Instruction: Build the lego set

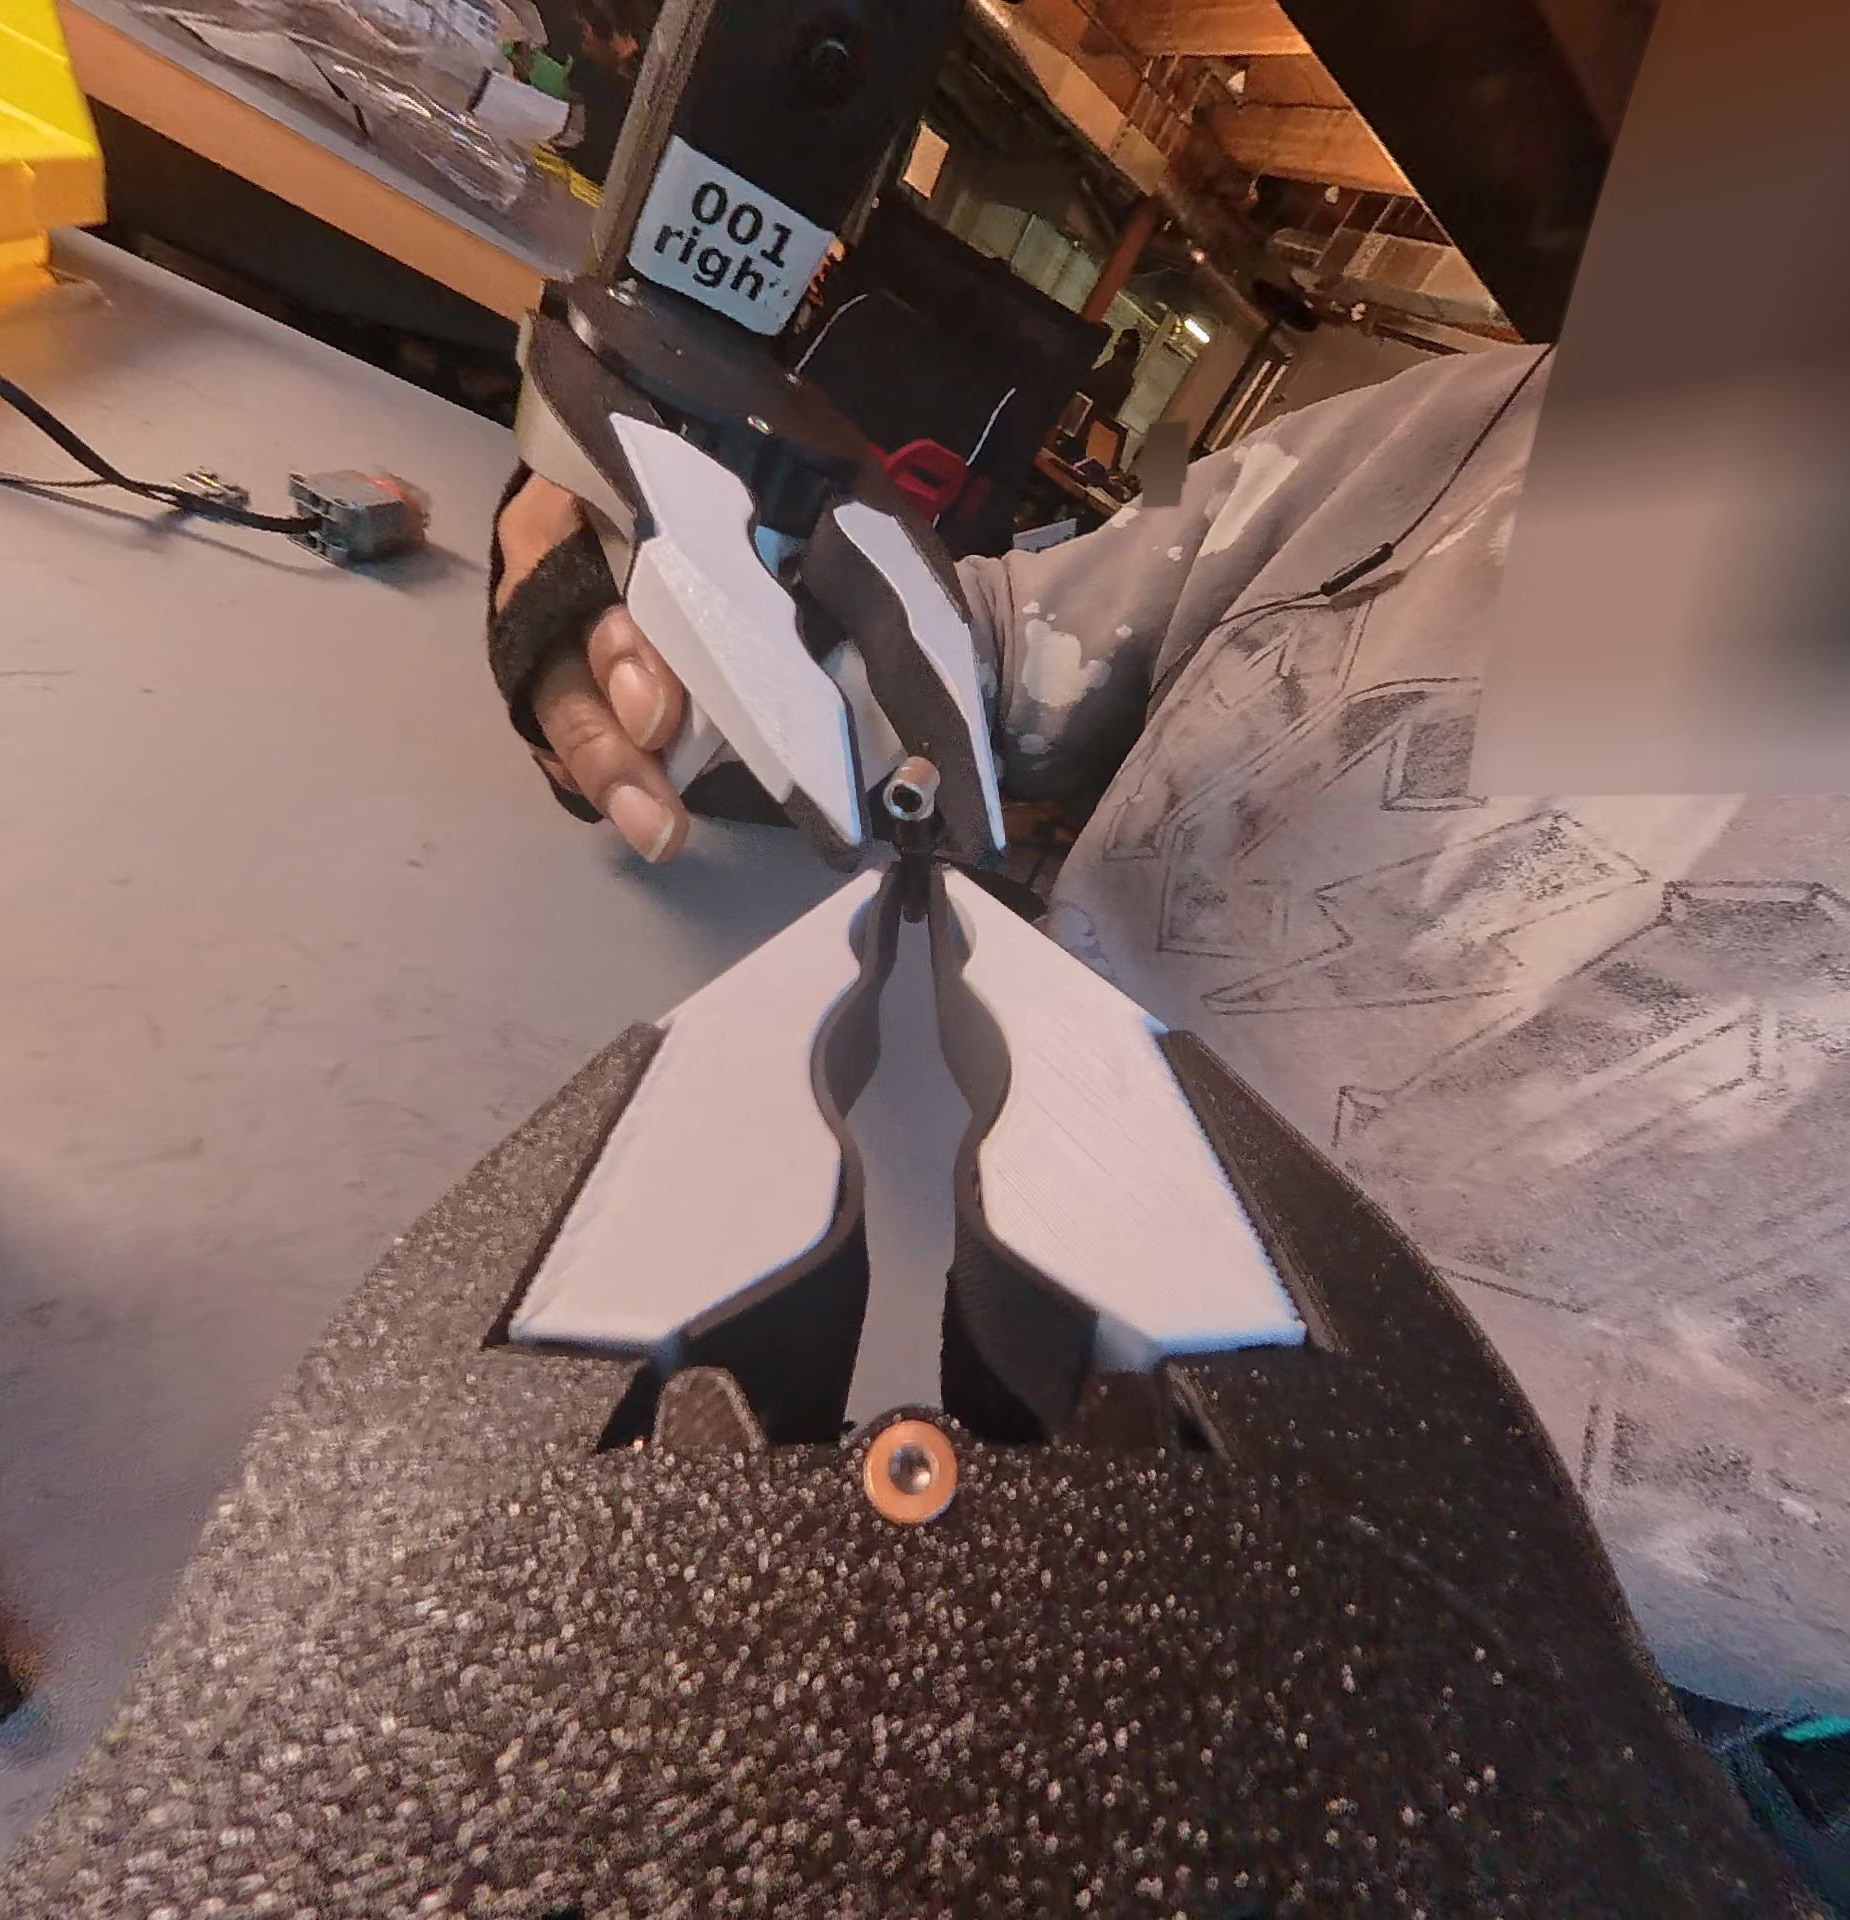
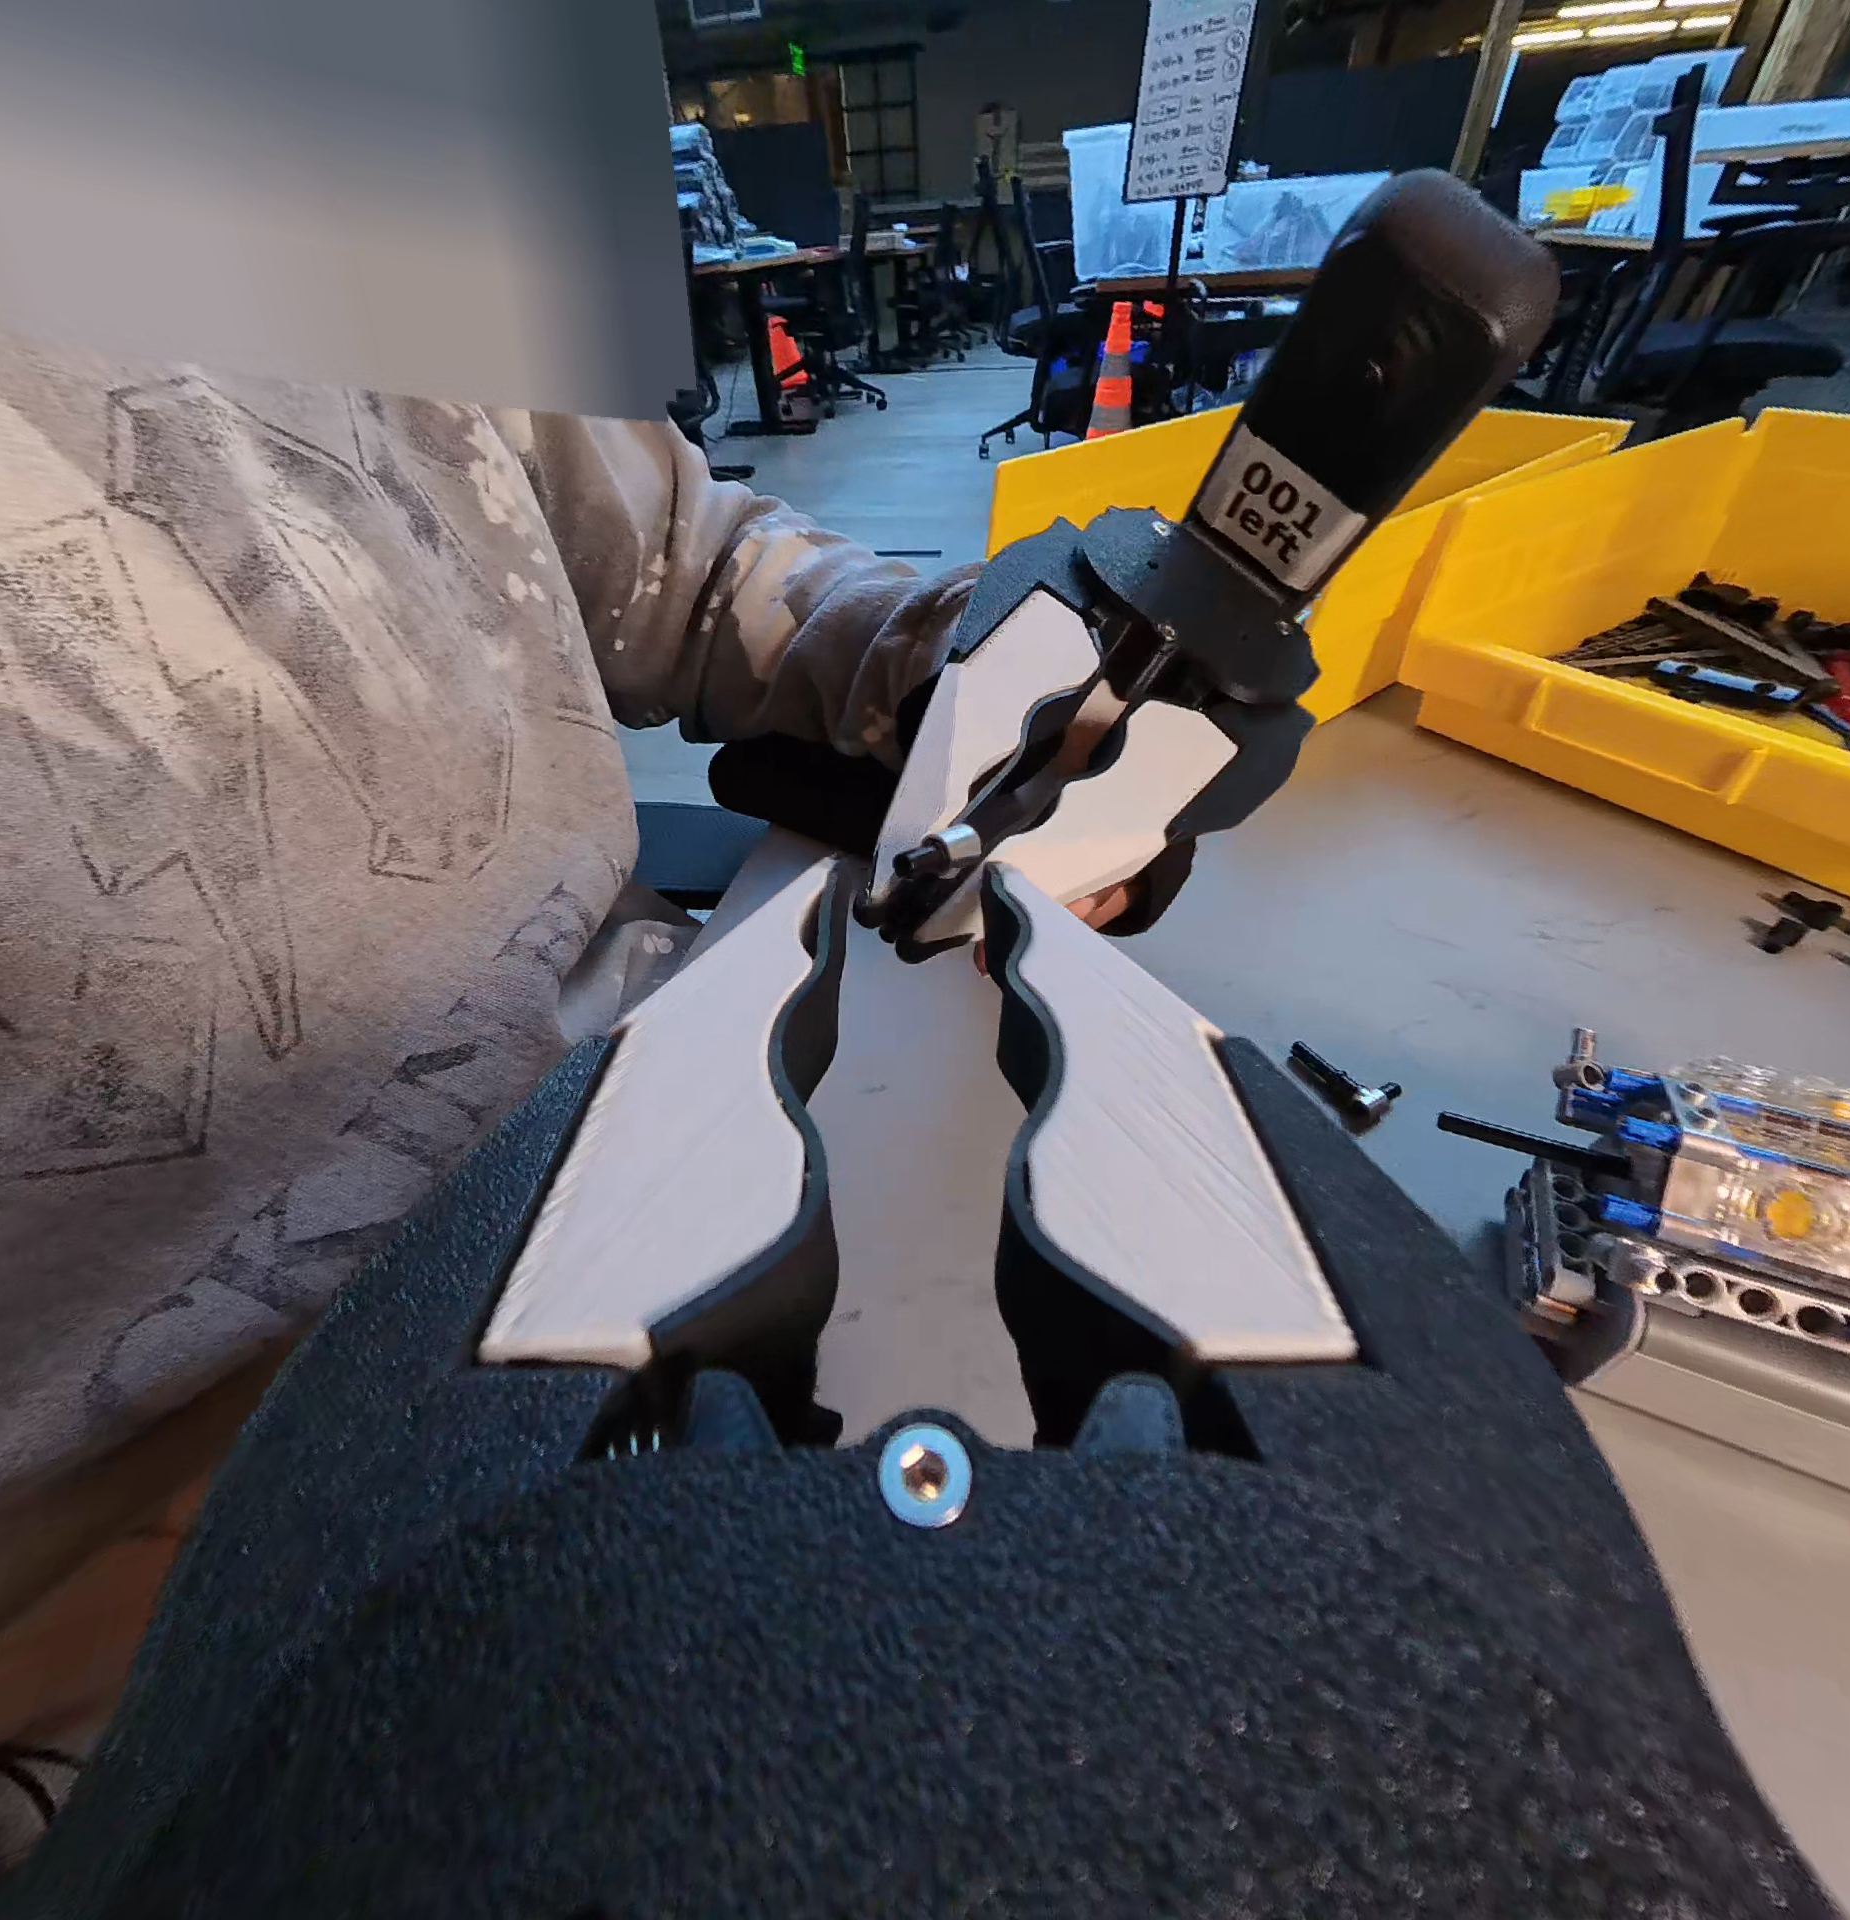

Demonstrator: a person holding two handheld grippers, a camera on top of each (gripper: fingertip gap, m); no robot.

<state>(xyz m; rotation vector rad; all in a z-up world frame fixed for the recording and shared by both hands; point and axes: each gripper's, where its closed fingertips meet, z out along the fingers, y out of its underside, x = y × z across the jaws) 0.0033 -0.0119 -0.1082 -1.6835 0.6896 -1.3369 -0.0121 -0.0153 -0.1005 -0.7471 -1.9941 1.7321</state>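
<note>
Left wrist view: far to the left of the tongs a yellow bin (image 1: 17,156) sits at the back of the grey table (image 1: 225,935), and nearer in a black cable (image 1: 90,468) runs to a grey connector block (image 1: 355,514). Next comes a gloved hand (image 1: 599,717) gripping the right gripper (image 1: 926,833), whose white fingers stand apart, one on each side of the black pin (image 1: 908,805) without clearly pressing it. The pin carries a grey sleeve at its upper end. Its lower end is pinched between the tips of the left gripper (image 1: 908,891), which are closed on it, holding it above the table. To the right of both tongs is the person's patterned grey sweatshirt (image 1: 1420,987)

In the right wrist view the sweatshirt fills the left side, the pin lies just ahead of the parted right tips, and beyond the left tongs stand two yellow bins (image 2: 1627,717), one of them holding dark parts. Right of the right tongs a loose black peg (image 2: 1342,1081) lies on the table, then a clear and grey brick assembly (image 2: 1731,1195) with blue pegs
</note>
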